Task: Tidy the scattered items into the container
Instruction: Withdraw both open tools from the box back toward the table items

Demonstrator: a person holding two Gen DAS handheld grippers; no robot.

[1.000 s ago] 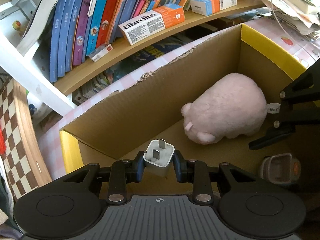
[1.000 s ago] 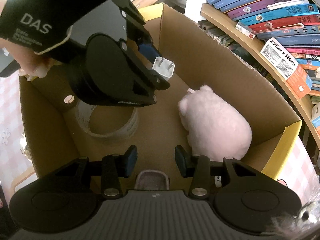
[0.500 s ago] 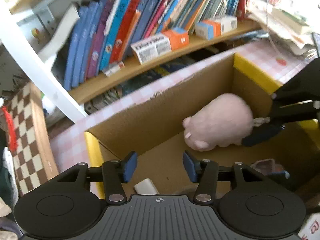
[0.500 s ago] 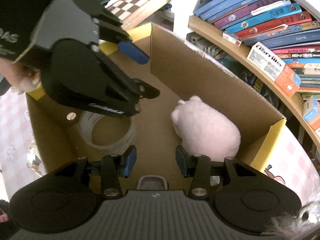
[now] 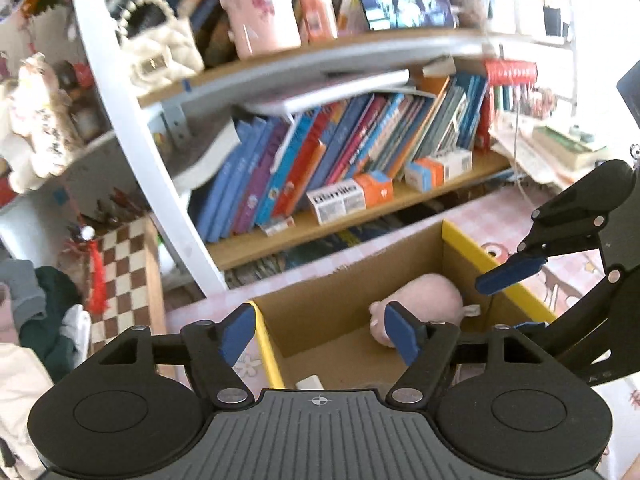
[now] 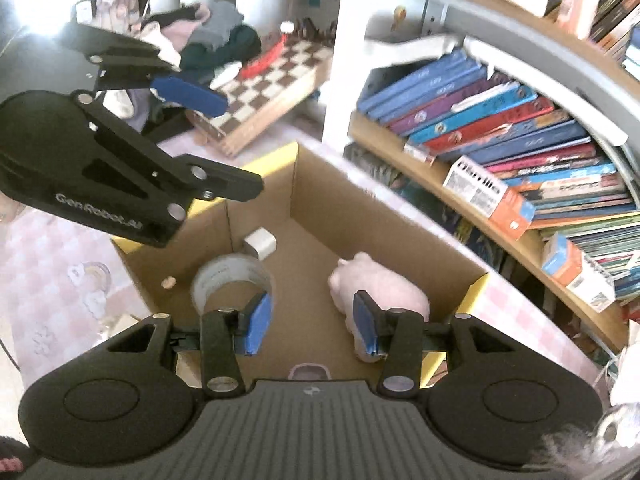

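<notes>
Left gripper (image 5: 320, 334) held above cardboard box (image 6: 384, 236), jaws apart, nothing gripped. Right gripper (image 6: 310, 322) likewise spread, empty. White charger (image 6: 260, 243) seen in box's far corner, touching tape roll (image 6: 234, 280); pink plush (image 6: 376, 294) beside shelf-side wall.

The charger (image 5: 309, 382) peeks out from behind the left gripper's body, mostly hidden in the left view. In the right view, a small pink-rimmed item (image 6: 309, 371) is cut off by the right gripper's body, too little showing to identify. The pig's (image 6: 376, 296) rear sits behind a blue finger (image 6: 366, 322). Upper shelves (image 5: 320, 52) are smeared with blur, labels unreadable.
</notes>
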